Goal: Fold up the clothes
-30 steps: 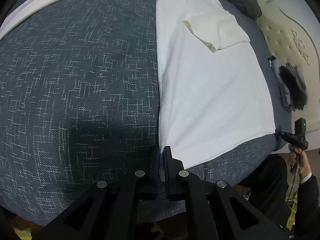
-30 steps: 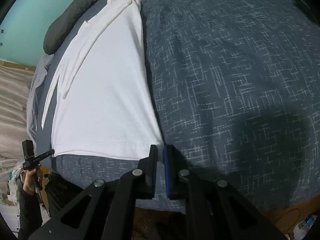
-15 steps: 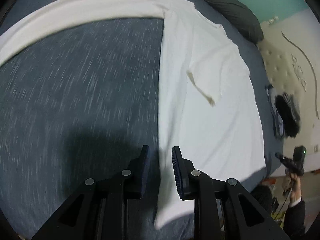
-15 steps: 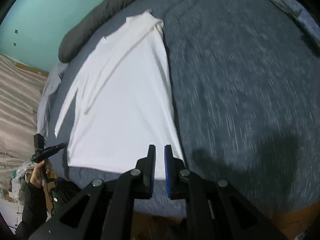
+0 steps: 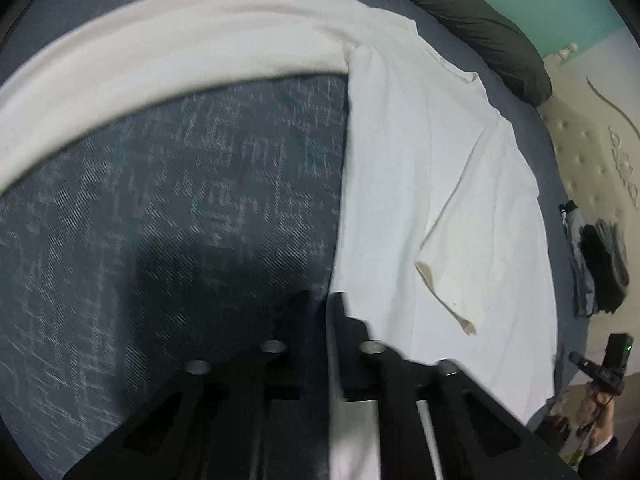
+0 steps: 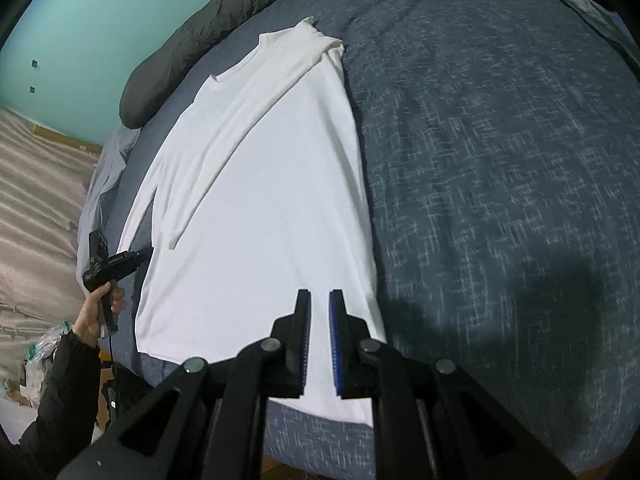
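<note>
A white long-sleeved shirt (image 5: 420, 184) lies on a blue-grey bedcover (image 5: 160, 240). One sleeve stretches far left across the top. The other is folded over the body, its cuff (image 5: 466, 326) near the hem. In the left wrist view the shirt's side edge runs straight into my left gripper (image 5: 320, 300). Its jaws stand close together with a white strip of cloth between them. In the right wrist view the shirt (image 6: 260, 220) lies flat, and my right gripper (image 6: 319, 300) hovers over its hem near the right corner. Its jaws are a narrow gap apart with nothing between them.
A dark pillow (image 6: 192, 40) lies along the head of the bed, below a teal wall. A person's hand holds a black handheld device (image 6: 108, 264) off the bed's edge by the hem. Dark and grey clothes (image 5: 600, 272) are piled near the cream headboard. Bare bedcover (image 6: 500, 200) spreads beside the shirt.
My left gripper let go of the hem corner, opened, moved up along the shirt's side and closed on its edge. My right gripper lifted off the hem corner and its jaws parted slightly.
</note>
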Demonstrator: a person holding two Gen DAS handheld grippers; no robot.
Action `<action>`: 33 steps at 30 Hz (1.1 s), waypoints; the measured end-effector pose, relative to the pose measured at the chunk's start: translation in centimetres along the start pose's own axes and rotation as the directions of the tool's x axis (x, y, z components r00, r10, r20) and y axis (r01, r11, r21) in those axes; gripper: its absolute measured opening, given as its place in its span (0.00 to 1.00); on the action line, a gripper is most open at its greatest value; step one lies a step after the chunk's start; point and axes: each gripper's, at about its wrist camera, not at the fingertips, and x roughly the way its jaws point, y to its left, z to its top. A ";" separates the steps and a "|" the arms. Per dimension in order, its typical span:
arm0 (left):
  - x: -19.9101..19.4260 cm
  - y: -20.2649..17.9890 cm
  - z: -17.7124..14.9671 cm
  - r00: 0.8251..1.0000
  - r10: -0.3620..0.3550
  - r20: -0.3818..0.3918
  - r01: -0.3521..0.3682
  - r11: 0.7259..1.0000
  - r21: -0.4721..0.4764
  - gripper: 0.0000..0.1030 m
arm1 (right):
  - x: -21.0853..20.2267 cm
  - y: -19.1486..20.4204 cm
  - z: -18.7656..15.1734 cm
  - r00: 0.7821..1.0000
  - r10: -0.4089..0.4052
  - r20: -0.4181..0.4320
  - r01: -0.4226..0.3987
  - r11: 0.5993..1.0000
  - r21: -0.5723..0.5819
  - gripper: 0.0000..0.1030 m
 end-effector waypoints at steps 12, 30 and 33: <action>0.2 0.9 -0.1 0.995 -0.098 -0.017 0.098 0.995 -0.026 0.03 | 2.7 2.2 1.2 0.999 0.042 -0.022 -0.043 0.999 -0.022 0.08; -1.1 2.5 -0.5 0.997 -0.064 0.036 0.065 0.997 -0.033 0.04 | 3.0 3.3 1.0 0.999 0.045 -0.022 -0.045 0.999 -0.013 0.08; -1.0 2.5 -0.5 0.998 -0.054 0.031 0.055 0.998 -0.038 0.04 | 3.0 3.4 0.9 0.999 0.046 -0.022 -0.047 0.999 -0.015 0.08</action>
